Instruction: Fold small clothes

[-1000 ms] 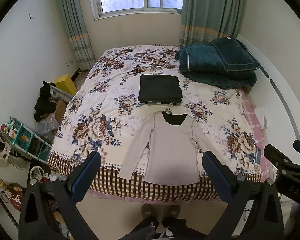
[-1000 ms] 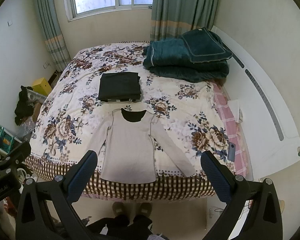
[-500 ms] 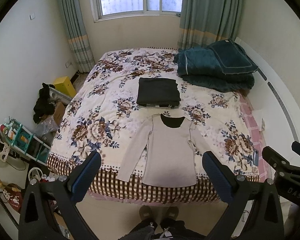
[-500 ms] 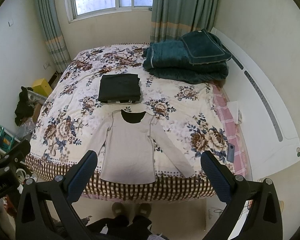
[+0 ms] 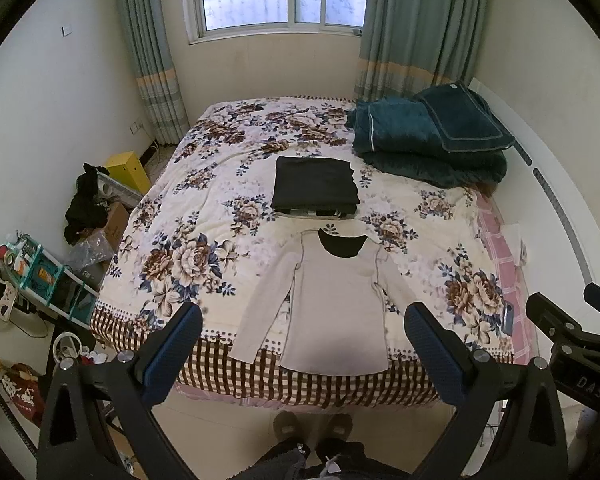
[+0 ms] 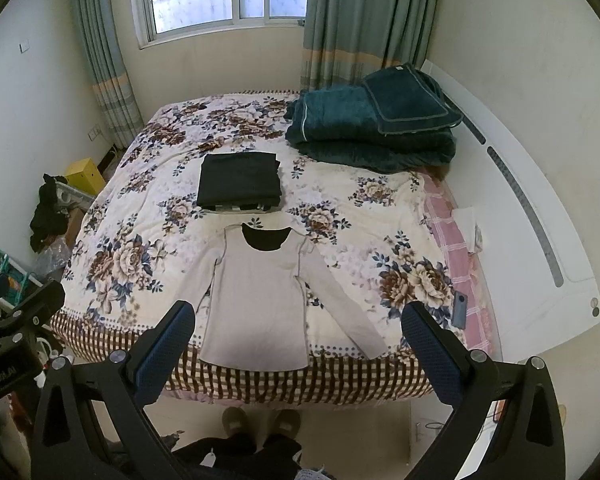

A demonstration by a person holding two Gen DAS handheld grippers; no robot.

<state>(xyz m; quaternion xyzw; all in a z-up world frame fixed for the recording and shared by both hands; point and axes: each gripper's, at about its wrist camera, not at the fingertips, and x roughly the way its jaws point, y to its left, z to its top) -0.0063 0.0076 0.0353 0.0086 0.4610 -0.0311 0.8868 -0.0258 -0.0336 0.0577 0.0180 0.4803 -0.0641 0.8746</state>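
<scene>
Two hand-held claws fill the foreground: the left claw (image 5: 303,326) and the right claw (image 6: 299,324) share a matte black frame of triangular cut-out struts, fastened with round silver screws. Each finger ends in a long blue pad (image 5: 174,350) with a fine dimpled texture. White lettering reading "DAS" marks the right claw's black body in the left wrist view. Below, the person's beige slippers (image 6: 262,420) and dark trousers (image 6: 236,454) show.
</scene>
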